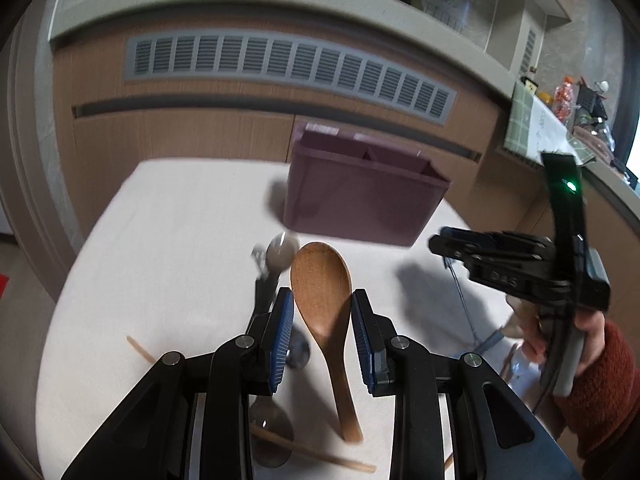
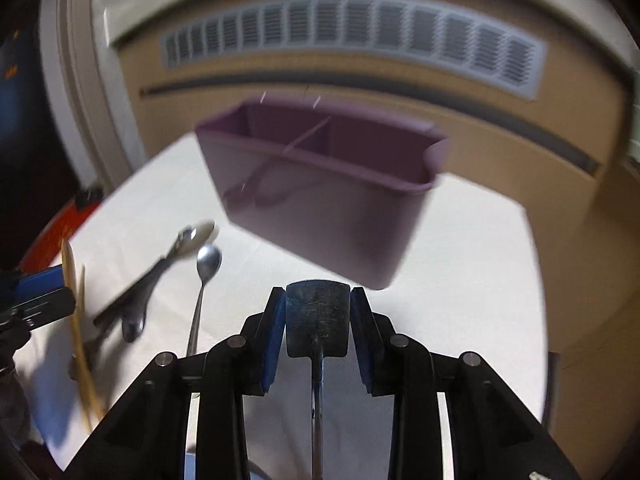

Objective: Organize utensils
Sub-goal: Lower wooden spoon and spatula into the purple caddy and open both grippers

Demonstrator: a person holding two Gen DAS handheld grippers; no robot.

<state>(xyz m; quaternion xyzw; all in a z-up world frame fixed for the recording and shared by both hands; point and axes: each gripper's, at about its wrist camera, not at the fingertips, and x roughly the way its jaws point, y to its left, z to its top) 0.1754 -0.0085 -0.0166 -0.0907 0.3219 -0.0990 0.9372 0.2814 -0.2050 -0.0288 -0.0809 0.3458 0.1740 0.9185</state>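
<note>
Two grippers loaded, purple holder point(image 2: 320, 200) straight ahead.
Right gripper point(image 2: 318, 320) clamps a metal spatula point(image 2: 316, 320), nearer; left gripper point(image 1: 322, 328) clasps the wooden spoon point(image 1: 324, 304), handle trailing back.

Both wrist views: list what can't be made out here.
- Purple organizer, right wrist view: motion blur; its depths are hidden by its own walls.
- Dark utensil in the right gripper: handle hidden behind the gripper.
- Metal spoons, left wrist view: blurred, partly behind the left gripper.
</note>
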